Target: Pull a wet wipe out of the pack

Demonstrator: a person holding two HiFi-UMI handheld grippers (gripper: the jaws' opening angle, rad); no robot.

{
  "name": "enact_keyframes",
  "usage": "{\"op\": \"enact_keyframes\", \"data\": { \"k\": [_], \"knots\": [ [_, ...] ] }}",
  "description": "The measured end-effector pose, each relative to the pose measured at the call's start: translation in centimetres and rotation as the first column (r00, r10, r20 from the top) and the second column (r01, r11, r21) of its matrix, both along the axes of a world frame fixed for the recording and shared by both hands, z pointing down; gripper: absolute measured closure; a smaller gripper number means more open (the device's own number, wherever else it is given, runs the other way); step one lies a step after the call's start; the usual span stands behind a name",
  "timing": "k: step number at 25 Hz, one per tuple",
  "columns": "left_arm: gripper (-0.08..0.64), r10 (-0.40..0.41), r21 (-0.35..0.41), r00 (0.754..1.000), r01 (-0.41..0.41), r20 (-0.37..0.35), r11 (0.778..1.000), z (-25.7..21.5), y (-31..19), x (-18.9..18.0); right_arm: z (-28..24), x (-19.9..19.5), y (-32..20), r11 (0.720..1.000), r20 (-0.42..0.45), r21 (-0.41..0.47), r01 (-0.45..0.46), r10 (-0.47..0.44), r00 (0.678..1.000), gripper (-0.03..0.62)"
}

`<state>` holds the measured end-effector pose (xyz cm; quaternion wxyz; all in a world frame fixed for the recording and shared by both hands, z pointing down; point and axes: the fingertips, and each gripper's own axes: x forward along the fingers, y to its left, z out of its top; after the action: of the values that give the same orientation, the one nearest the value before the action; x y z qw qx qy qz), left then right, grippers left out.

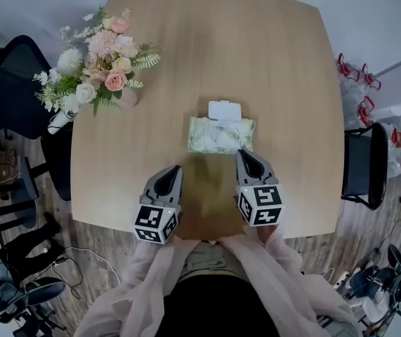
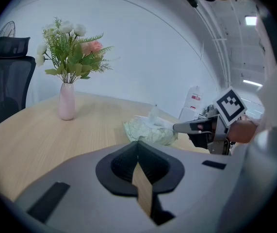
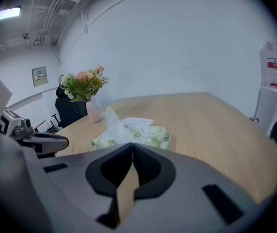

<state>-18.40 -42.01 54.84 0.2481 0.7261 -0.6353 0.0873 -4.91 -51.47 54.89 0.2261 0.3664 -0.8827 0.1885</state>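
A pale green wet wipe pack [image 1: 204,137] lies mid-table with its white lid [image 1: 225,110] flipped open toward the far side. A white wet wipe [image 3: 111,123] stands up out of its opening. My right gripper [image 1: 241,152] sits at the pack's near right corner. In the left gripper view the wet wipe [image 2: 157,119] stretches to the right gripper's tip [image 2: 176,127], whose jaws are shut on it. My left gripper [image 1: 176,168] rests shut and empty over the table, just left of and nearer than the pack [image 2: 145,132].
A pink vase of flowers [image 1: 98,65] stands at the table's far left corner. Black chairs stand at the left [image 1: 10,83] and right [image 1: 365,163] of the table. The table's near edge [image 1: 207,236] runs just under both grippers.
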Motion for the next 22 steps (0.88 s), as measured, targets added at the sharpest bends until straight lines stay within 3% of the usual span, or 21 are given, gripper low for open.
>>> {"op": "enact_keyframes", "data": {
  "k": [22],
  "knots": [
    [0.549, 0.034, 0.012, 0.999, -0.034, 0.009, 0.999, -0.5, 0.8, 1.2, 0.2, 2.0, 2.2, 0.999, 0.006, -0.010, -0.035, 0.036, 0.999, 0.577]
  ]
}}
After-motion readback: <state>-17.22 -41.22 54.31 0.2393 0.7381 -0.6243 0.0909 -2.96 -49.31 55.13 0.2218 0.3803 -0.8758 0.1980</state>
